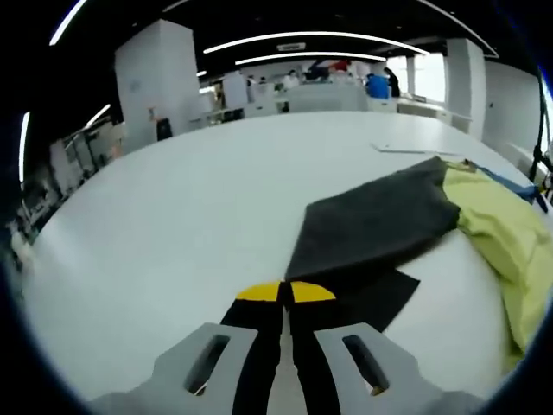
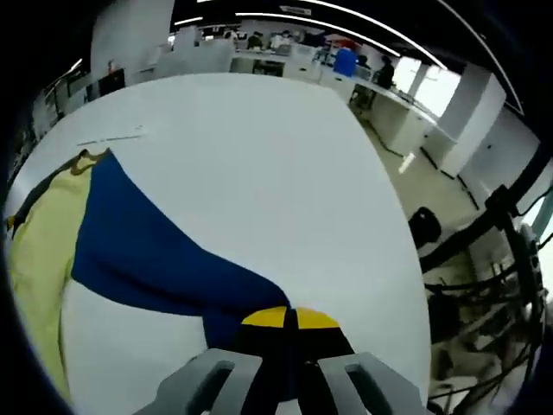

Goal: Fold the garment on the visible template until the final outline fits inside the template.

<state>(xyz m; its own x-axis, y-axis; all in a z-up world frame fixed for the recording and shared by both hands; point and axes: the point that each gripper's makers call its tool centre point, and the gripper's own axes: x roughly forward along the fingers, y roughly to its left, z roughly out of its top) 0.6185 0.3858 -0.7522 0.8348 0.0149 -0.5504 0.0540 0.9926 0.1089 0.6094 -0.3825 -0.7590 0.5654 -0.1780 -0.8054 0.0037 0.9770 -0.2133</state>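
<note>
The garment is yellow-green (image 1: 505, 233) with a dark part that looks grey (image 1: 380, 225) in the left gripper view and navy blue (image 2: 147, 251) in the right gripper view. It lies on a white table (image 1: 190, 216). My left gripper (image 1: 286, 292) is shut, its yellow tips pinching the near corner of the dark fabric, which stretches away to the right. In the right gripper view, the blue fabric narrows into the shut tips of my right gripper (image 2: 289, 318), and the yellow-green body (image 2: 39, 251) lies at the left. A thin pale outline (image 1: 406, 149) marks the table beyond the garment.
The white table (image 2: 259, 147) is broad, with bare surface left of the garment in the left gripper view. Its edge (image 2: 393, 207) drops to the floor at the right, where black chair legs and cables (image 2: 484, 259) stand. Desks and people (image 1: 346, 82) are far behind.
</note>
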